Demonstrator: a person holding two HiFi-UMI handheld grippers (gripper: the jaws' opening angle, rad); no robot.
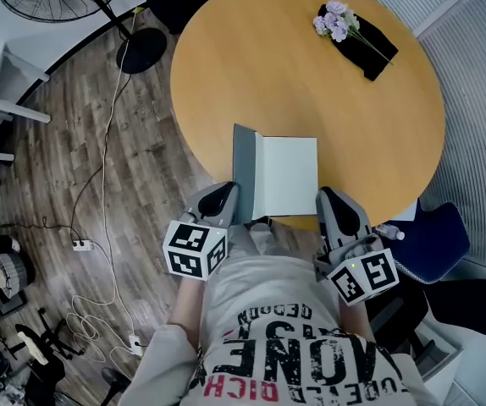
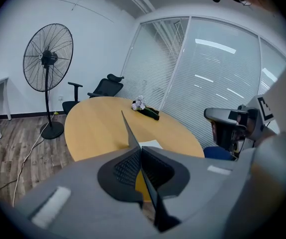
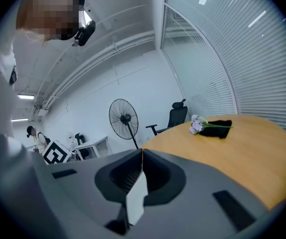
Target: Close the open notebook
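Head view: the notebook [image 1: 287, 176] lies open at the worktop's [image 1: 251, 66] near edge, its left cover [image 1: 245, 172] tilted up.
Left gripper view: the left claw [image 2: 142, 153] pinches that cover's near edge, apparently to fold it rightward.
Right gripper view: the right claw [image 3: 142, 156] pinches a white page [image 3: 135, 198], probably steadying it.

— Where is there room to pass?
— Most of the table [image 1: 226, 83] lies bare beyond the notebook [image 1: 287, 176]. Only flowers [image 1: 336, 22] on a black cloth [image 1: 368, 51] sit at its far right.
— And around it?
— A blue chair [image 1: 433, 242] sits close at near right.
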